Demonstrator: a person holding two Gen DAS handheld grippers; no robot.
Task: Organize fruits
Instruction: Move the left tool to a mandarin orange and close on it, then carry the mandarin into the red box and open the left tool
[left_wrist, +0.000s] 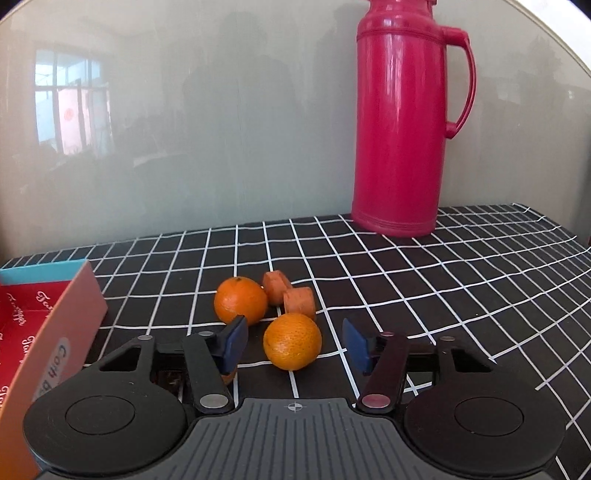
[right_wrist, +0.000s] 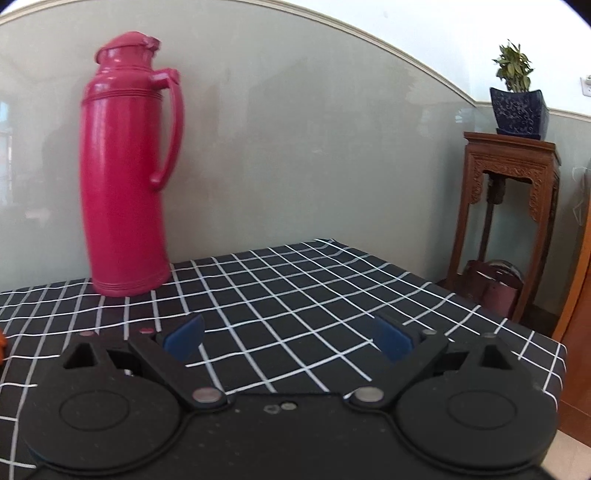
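1. One table (left_wrist: 461, 266) carries everything you are working with; a black cloth with a white grid covers it, and it stands against a pale glossy wall panel (left_wrist: 221, 129).
2. Your tall pink thermos flask (left_wrist: 402, 122) stands upright at the table's back edge, its handle turned to the right in the left wrist view.
3. At the table's left edge you have an open cardboard box (left_wrist: 55, 332), red inside with white lettering, its near wall pink-orange.
4. Your left gripper (left_wrist: 291, 341) has its blue-padded fingers (left_wrist: 236, 341) spread apart, and the nearer mandarin (left_wrist: 292, 341) sits on the cloth between them, with a gap showing on each side.
5. Your right gripper (right_wrist: 291, 338) is also spread wide, with bare cloth between its fingers, toward the table's right edge.
6. The farther mandarin (left_wrist: 241, 300) lies just behind the left finger, close to the first fruit; you cannot tell whether it touches the pad.
7. Two orange-brown carrot chunks (left_wrist: 288, 297) lie just behind the mandarins, touching each other.
8. Beyond the table's right edge, the right wrist view shows you a carved wooden stand (right_wrist: 509, 184) with a blue potted plant (right_wrist: 519, 107) on top.
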